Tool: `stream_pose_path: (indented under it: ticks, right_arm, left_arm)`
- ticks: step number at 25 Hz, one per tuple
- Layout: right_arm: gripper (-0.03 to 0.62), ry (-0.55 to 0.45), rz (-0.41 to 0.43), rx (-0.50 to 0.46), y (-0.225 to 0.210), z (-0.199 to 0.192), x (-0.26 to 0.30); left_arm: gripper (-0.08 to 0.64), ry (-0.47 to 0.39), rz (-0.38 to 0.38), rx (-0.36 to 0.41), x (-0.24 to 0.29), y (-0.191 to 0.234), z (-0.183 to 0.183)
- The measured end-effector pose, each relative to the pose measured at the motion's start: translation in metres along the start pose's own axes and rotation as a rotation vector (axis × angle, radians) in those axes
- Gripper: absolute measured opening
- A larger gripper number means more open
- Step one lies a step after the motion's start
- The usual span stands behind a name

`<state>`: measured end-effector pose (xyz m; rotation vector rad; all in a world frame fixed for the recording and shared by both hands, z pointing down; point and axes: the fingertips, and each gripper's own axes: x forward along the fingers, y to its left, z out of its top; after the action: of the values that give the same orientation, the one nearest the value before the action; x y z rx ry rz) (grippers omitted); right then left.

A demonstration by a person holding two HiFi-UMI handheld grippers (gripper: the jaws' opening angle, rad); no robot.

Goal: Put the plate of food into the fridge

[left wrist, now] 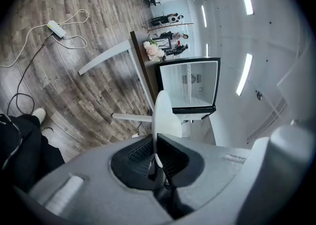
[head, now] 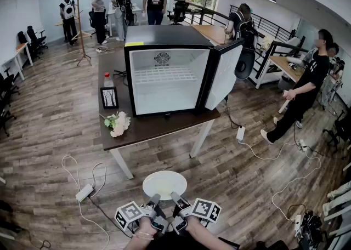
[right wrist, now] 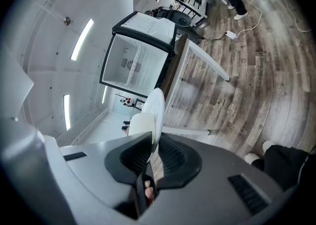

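Both tools on one load. Left tool narrow, pads pinched on the near rim of the round white plate. Right tool the same, just beside it on that rim. Plate is held over the wood-plank floor, well apart from the front edge of the dark brown wooden counter. Food is hard to make out from above; the right gripper view shows a pale lump on the plate, possibly the food.

Small black fridge with a white interior stands toward the counter's right end. Its door is swung open to the right, and the white wire shelf is bare. Bunch of pale flowers lies near the counter's front left corner, off the likely route.

Step in hand, as judged: the carry to the fridge. The grip is on one side only, so the far rim will want to droop. Hold the plate level and raise it to shelf height before reaching the counter edge. Enter square with both tools moving together, and release only once the plate sits on the wire.
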<state>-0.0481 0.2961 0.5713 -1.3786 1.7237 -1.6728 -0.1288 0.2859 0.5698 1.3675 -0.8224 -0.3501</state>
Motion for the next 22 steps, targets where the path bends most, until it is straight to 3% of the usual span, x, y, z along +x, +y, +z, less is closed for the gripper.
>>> stream_pose_path:
  ticks: [22]
  right_arm:
    - [0.048,-0.067,-0.007,0.034,0.005,-0.019,0.020]
  left_arm:
    - [0.023,0.049,-0.010,0.020,-0.009,0.011,0.025]
